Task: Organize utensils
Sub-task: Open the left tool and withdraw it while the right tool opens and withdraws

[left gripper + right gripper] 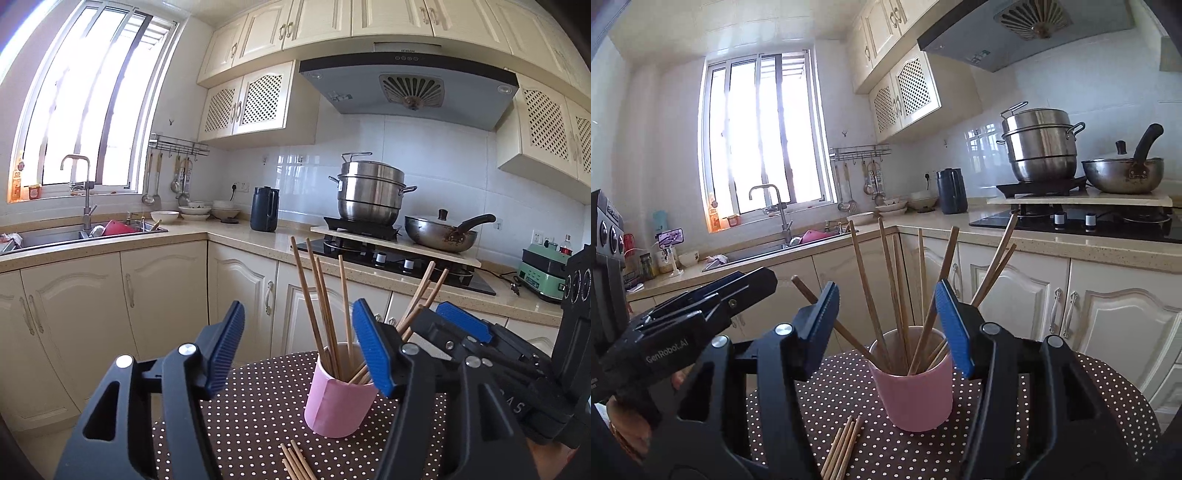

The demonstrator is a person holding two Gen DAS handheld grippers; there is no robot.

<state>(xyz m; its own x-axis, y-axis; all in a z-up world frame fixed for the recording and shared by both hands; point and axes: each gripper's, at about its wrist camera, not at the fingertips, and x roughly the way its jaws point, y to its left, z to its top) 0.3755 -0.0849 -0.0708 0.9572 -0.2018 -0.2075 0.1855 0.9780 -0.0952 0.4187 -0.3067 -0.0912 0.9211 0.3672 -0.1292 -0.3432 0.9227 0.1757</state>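
Note:
A pink cup (332, 402) (916, 398) stands upright on a brown polka-dot tablecloth (251, 424) (812, 406). Several wooden chopsticks (321, 295) (864, 280) stand in it, fanned out. A few loose chopsticks (295, 461) (844, 446) lie on the cloth in front of the cup. My left gripper (299, 334) is open just short of the cup, with nothing pressed between its blue pads. My right gripper (886, 325) is open too, facing the cup from the other side. Each gripper shows at the edge of the other's view, the right gripper (465, 328) and the left gripper (713, 295).
Cream cabinets and a stone counter (229, 236) run behind the table. A steel steamer pot (369, 192), a wok (439, 232) and a black hob (388, 258) are at the right. A dark kettle (264, 208), stacked bowls and a sink (74, 236) stand further left.

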